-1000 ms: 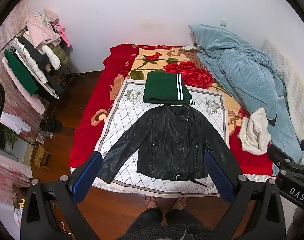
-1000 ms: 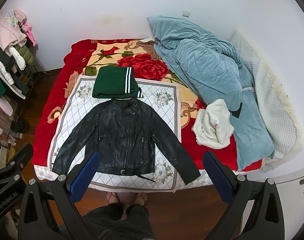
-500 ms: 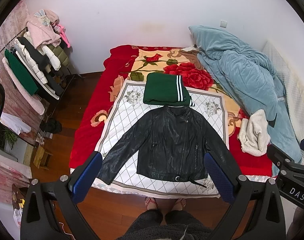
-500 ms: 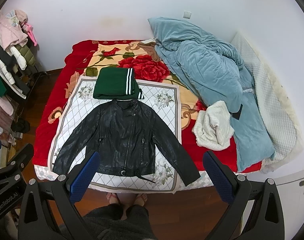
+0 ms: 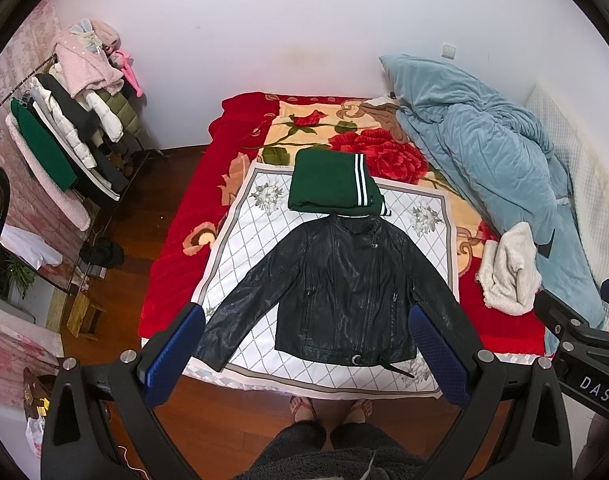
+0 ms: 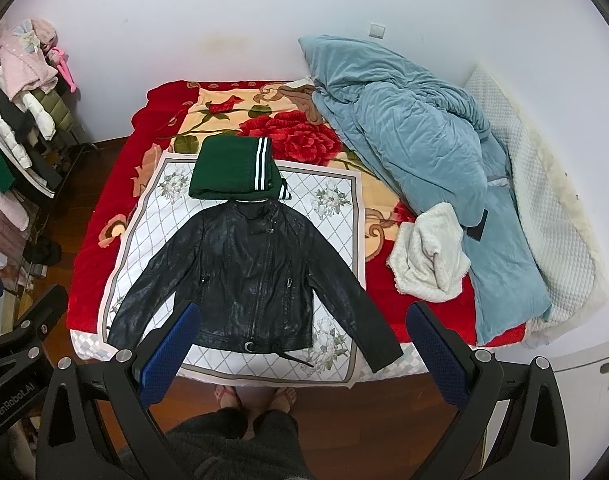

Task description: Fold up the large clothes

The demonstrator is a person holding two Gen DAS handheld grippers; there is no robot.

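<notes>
The black leather jacket (image 5: 344, 292) lies face up and spread flat on the white patterned cloth (image 5: 256, 232) at the bed's near edge, collar just touching the folded green garment (image 5: 328, 186) behind it. The left gripper (image 5: 304, 356) and right gripper (image 6: 300, 348) both hover above the near edge with fingers spread wide, holding nothing. The right sleeve cuff (image 6: 384, 354) hangs at the very edge of the bed, so a careless pull could probably drag the jacket toward the floor. The stiff leather may spring back out of a fold, and lifting the collar could disturb the green garment.
</notes>
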